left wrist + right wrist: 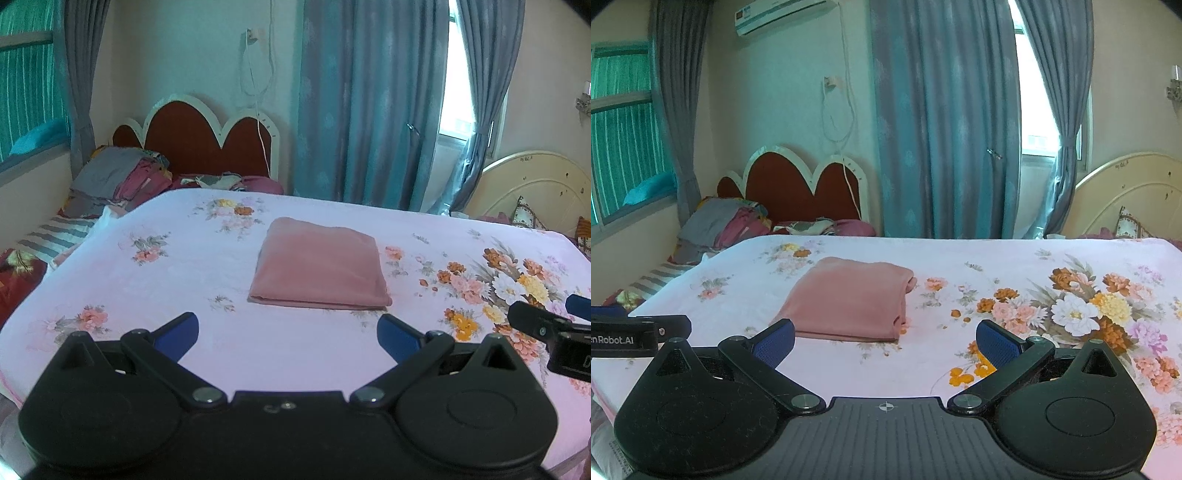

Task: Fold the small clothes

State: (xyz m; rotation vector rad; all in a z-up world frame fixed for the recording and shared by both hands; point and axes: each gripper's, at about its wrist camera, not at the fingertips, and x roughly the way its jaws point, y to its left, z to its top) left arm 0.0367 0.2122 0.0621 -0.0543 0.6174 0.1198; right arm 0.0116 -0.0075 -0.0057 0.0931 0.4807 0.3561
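A pink garment (pixel 319 264) lies folded into a neat rectangle on the floral bedsheet (pixel 166 266). It also shows in the right wrist view (pixel 849 299), left of centre. My left gripper (pixel 288 334) is open and empty, held just in front of the garment's near edge. My right gripper (pixel 885 341) is open and empty, near the garment's front right corner. The right gripper shows at the right edge of the left wrist view (pixel 550 325). The left gripper shows at the left edge of the right wrist view (pixel 639 332).
A pile of clothes (pixel 118 177) lies on a second bed with a red headboard (pixel 199 140) at the back left. Blue curtains (pixel 369 103) hang behind. A cream headboard (pixel 535 184) with pillows stands at the back right.
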